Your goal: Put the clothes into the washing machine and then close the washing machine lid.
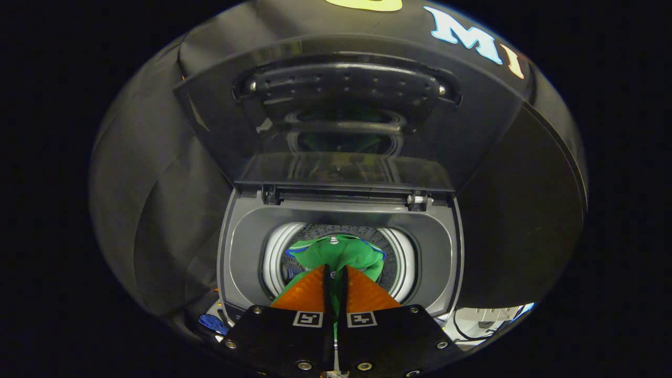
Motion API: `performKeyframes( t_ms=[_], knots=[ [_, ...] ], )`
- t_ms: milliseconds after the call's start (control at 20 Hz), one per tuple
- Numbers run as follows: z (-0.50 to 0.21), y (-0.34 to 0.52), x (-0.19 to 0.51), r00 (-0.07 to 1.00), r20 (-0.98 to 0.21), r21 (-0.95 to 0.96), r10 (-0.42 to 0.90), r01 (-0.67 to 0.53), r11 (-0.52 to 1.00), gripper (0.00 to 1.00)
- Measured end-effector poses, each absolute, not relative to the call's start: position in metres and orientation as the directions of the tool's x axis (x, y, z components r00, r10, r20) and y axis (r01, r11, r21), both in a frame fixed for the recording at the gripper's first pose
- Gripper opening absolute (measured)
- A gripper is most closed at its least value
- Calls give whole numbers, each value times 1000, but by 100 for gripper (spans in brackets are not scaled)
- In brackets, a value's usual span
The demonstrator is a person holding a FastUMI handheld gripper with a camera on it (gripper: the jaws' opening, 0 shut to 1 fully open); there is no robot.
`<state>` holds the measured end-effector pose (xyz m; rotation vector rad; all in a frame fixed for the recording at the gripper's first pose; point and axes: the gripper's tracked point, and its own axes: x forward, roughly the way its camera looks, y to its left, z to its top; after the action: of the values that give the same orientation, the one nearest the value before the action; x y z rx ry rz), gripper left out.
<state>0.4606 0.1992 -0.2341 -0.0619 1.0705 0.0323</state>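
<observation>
A top-loading washing machine (pixel 247 247) stands just ahead, its dark lid (pixel 341 121) raised upright at the back. A green garment with blue trim (pixel 341 252) hangs over the drum opening (pixel 404 262), just past the fingertips. My gripper (pixel 336 270) has its orange fingers (pixel 307 291) nearly together, pinching a fold of the green cloth between them. The garment's lower part dips into the drum, partly hidden behind the fingers.
The machine's grey top frame rings the drum. The upright lid's hinge (pixel 415 199) runs along the back rim. A blue item (pixel 212 323) lies low beside the machine on the left, and white cabling (pixel 472 325) shows low on the right.
</observation>
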Motion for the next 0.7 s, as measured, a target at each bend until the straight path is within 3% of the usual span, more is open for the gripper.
performKeyframes(
  t_ms=[700],
  knots=[
    [-265,204,449,467,-884,-59,-23,-62,996,3]
  ],
)
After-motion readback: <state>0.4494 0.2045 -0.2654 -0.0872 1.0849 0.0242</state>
